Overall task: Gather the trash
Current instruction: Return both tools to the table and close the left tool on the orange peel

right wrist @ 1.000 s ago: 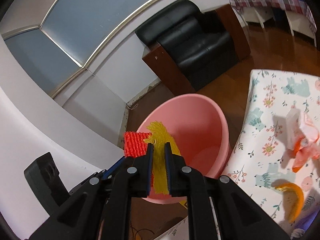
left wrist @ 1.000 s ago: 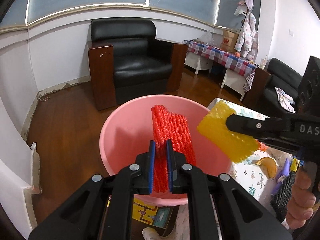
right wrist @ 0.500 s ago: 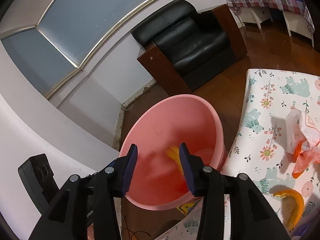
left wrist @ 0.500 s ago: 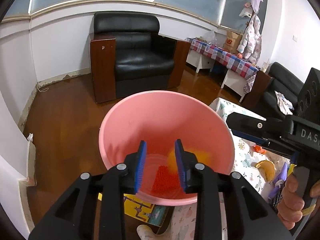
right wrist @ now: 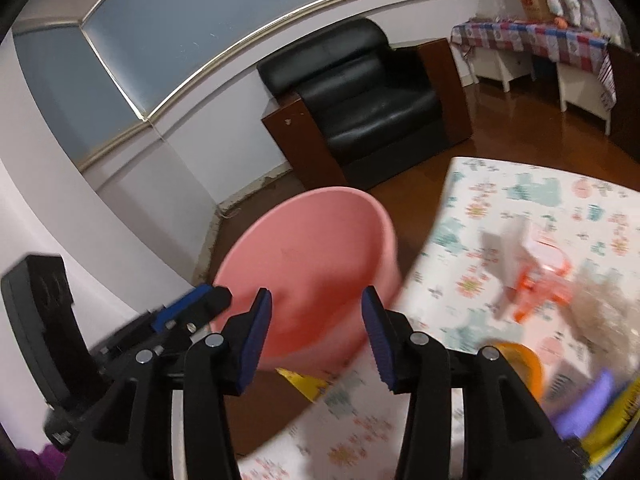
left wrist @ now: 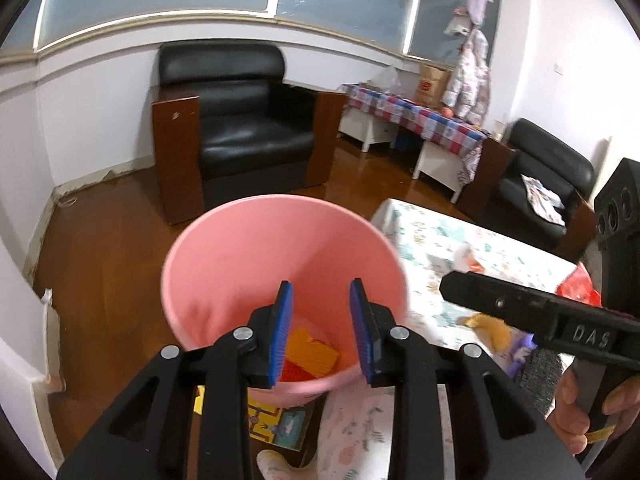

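A pink bucket [left wrist: 240, 256] stands on the floor beside a floral-cloth table [left wrist: 432, 240]. At its bottom lie a yellow foam net [left wrist: 310, 354] and a red foam net [left wrist: 290, 374]. My left gripper [left wrist: 320, 304] is open and empty above the bucket's near rim. My right gripper [right wrist: 316, 316] is open and empty, in front of the bucket [right wrist: 312, 256]; it also shows at the right of the left wrist view [left wrist: 520, 308]. On the table lie an orange peel [right wrist: 520, 364], a white and orange wrapper [right wrist: 532, 268] and a red bag [left wrist: 576, 284].
A black armchair [left wrist: 240, 140] stands behind the bucket on the wooden floor. A checked-cloth side table [left wrist: 416, 120] and a black sofa [left wrist: 544, 184] are at the right. A purple item [right wrist: 588, 400] lies on the table's near right. A yellow booklet [left wrist: 276, 420] lies under the bucket.
Both grippers opened and dropped their foam nets, red from the left and yellow from the right, into the bucket. The right gripper has swung right toward the table.
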The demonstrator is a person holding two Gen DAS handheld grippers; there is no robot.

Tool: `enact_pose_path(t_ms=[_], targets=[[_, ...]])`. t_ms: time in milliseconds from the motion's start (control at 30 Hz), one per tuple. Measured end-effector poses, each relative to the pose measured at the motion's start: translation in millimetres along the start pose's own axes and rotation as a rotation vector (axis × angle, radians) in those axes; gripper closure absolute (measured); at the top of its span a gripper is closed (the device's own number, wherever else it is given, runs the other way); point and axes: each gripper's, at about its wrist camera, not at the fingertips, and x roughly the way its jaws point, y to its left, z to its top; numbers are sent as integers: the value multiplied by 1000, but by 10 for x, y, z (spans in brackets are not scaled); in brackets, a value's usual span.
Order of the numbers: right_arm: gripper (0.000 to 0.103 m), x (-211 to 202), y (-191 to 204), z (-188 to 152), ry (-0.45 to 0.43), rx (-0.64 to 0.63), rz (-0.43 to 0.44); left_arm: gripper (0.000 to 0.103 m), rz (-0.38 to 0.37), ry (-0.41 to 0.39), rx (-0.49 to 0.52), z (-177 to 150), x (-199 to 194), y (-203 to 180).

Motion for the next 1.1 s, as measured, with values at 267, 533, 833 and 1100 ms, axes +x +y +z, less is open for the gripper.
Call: enact_pose_path(t_ms=[267,533,833,1100], targets=[[57,-679,-283,-346,-69,-29,-154,74,-73,16,74,-83,-15,-437],[57,-1249,-672,-656,-128,48,-264,74,-145,67,114,-165,73,-781],[57,-1508,-850,-911,-144,70,-341,74,-207,98,159,-267,63,-1053],[57,-1630,-920,-1029,-151,100,-370,74,-235,124,186,-346,65,-1181]])
